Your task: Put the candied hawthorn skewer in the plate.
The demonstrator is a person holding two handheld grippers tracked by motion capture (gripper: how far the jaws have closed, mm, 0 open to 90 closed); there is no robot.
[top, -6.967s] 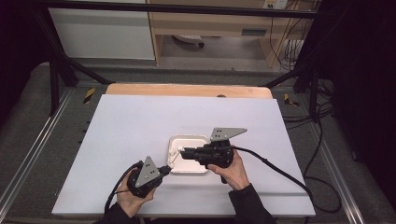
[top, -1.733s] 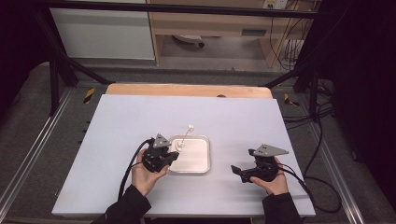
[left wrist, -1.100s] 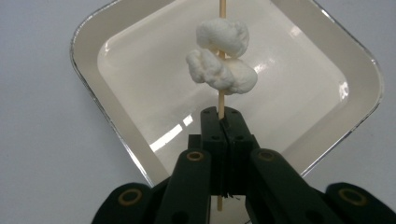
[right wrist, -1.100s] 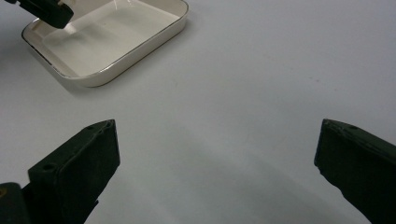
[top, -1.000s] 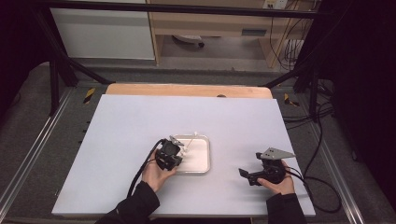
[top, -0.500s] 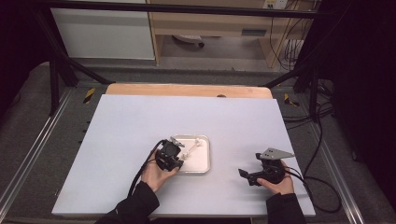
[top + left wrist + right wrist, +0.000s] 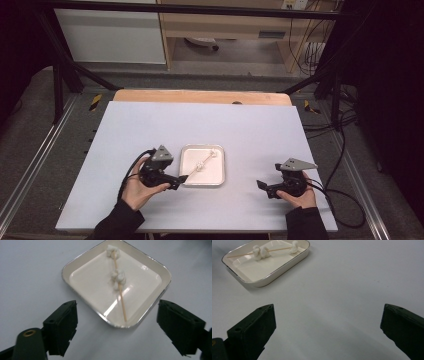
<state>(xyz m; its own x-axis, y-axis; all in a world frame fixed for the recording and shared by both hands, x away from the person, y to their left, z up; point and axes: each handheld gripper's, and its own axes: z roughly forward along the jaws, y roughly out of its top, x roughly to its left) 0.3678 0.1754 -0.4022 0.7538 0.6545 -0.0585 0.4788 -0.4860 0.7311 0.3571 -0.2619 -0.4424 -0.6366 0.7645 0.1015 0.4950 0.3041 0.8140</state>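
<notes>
On the white desk (image 7: 250, 130) sat a shallow cream tray (image 7: 160, 277), and a wooden skewer (image 7: 121, 301) threaded with white lumps lay flat inside it. The left gripper (image 7: 176, 181) sat just beside the tray's near edge, its fingers just opened wide and released, nothing between them. The right gripper (image 7: 262, 185) rested well apart, fingers spread and empty.

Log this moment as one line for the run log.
skewer: lying in tray | left gripper: jaws just opened, nothing between them, beside tray | right gripper: open, over bare table
</notes>
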